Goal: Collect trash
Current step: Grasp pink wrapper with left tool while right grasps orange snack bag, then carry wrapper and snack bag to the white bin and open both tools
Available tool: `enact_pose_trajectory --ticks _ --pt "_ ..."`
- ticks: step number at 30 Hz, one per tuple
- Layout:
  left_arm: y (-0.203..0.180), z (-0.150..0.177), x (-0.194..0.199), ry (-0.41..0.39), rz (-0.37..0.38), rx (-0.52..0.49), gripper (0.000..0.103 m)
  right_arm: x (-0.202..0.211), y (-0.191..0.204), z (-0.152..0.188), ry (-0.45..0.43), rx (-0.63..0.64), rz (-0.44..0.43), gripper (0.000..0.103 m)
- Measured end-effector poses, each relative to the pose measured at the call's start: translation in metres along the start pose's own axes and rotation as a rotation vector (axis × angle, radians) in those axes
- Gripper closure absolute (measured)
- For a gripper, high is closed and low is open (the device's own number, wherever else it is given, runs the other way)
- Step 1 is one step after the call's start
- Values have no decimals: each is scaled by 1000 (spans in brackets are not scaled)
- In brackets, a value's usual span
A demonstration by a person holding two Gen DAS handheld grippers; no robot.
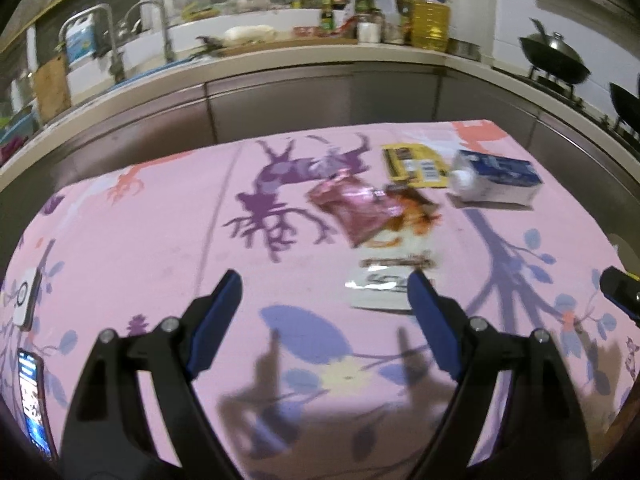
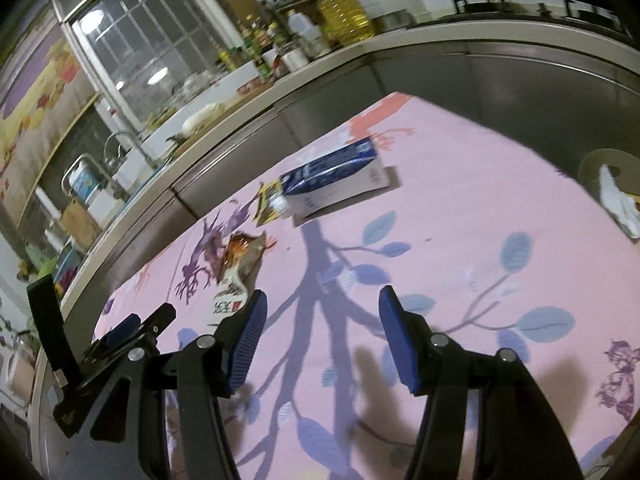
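Observation:
Trash lies on a pink patterned tablecloth point(image 1: 160, 240). A blue and white carton point(image 1: 496, 178) lies on its side at the far right; it also shows in the right wrist view point(image 2: 336, 176). A yellow packet point(image 1: 414, 164) lies beside it. A crumpled pink wrapper point(image 1: 356, 206) overlaps an orange wrapper point(image 1: 416, 210). A white wrapper point(image 1: 386, 284) lies just ahead of my left gripper point(image 1: 324, 286), which is open and empty above the cloth. My right gripper point(image 2: 320, 304) is open and empty, short of the carton. The left gripper's body point(image 2: 128, 336) shows at its left.
Two phones point(image 1: 28, 300) point(image 1: 36, 396) lie at the table's left edge. A bin with white paper point(image 2: 616, 192) stands at the table's right. A kitchen counter point(image 1: 280, 60) with bottles, a sink and woks point(image 1: 556, 56) runs behind the table.

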State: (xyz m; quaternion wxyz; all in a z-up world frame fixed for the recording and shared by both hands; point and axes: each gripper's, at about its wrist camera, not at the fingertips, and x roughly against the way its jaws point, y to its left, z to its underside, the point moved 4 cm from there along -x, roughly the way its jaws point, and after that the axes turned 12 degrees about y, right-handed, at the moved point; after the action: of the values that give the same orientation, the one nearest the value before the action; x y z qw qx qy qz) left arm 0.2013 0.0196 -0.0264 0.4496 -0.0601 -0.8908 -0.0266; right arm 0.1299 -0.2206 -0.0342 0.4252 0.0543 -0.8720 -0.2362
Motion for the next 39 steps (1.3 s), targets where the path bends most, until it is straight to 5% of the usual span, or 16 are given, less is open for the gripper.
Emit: enact_pose_trajectory --ticks 11,16,21,26,27,28,29,30,34,39 --pt "34 -14 -21 64 163 91 22 -47 34 -8 107 53 -75 53" --pt "29 -39 -31 52 163 56 22 -72 53 -22 145 100 -107 60" --pt "27 -75 -55 127 266 94 13 -107 71 -27 198 169 -97 61" --pt "2 -100 -94 245 312 95 11 -133 81 -25 244 213 -83 83" --pt "-2 -102 -105 272 305 101 18 -135 81 -25 244 216 -82 92" --pt "-4 -103 -114 306 304 114 40 -135 80 -24 249 226 -75 100" --pt "-5 -101 -119 334 310 125 44 -136 81 -23 256 231 -76 101" --pt "-4 -102 -115 307 306 135 65 -133 79 -22 254 231 -79 103" --pt "2 -85 -106 316 350 176 84 -109 69 -14 222 238 -89 103" --pt "2 -49 -88 330 408 199 86 -75 42 -1 196 214 -106 103"
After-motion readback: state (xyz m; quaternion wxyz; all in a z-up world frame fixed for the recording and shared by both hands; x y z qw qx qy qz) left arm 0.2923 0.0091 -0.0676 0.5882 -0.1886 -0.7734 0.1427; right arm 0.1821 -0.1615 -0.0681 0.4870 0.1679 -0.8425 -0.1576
